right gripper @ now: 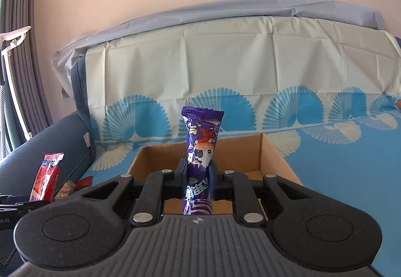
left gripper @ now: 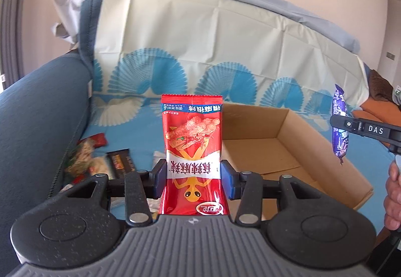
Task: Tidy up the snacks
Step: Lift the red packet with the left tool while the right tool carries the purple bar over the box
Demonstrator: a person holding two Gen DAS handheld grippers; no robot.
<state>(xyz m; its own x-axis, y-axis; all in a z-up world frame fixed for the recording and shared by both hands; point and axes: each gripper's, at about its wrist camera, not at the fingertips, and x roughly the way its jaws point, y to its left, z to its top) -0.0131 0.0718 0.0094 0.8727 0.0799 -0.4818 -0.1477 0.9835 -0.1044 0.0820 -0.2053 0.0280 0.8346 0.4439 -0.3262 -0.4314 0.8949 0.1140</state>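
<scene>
My left gripper [left gripper: 193, 176] is shut on a red snack packet [left gripper: 193, 131] with a yellow lizard print, held upright above the sofa seat. An open cardboard box [left gripper: 295, 149] lies just behind and to its right. My right gripper [right gripper: 199, 178] is shut on a narrow purple snack packet [right gripper: 201, 136], upright in front of the same cardboard box [right gripper: 250, 151]. In the left wrist view the purple packet [left gripper: 338, 124] and the right gripper's finger [left gripper: 368, 129] show at the right edge. The red packet [right gripper: 46, 175] shows at the left of the right wrist view.
Several loose snack packets [left gripper: 100, 159] lie in a heap on the blue patterned cloth [left gripper: 140, 131] at the left, beside the dark blue sofa arm [left gripper: 32, 126]. The sofa back [right gripper: 225, 56] rises behind the box. A hand [left gripper: 393, 191] shows at the right edge.
</scene>
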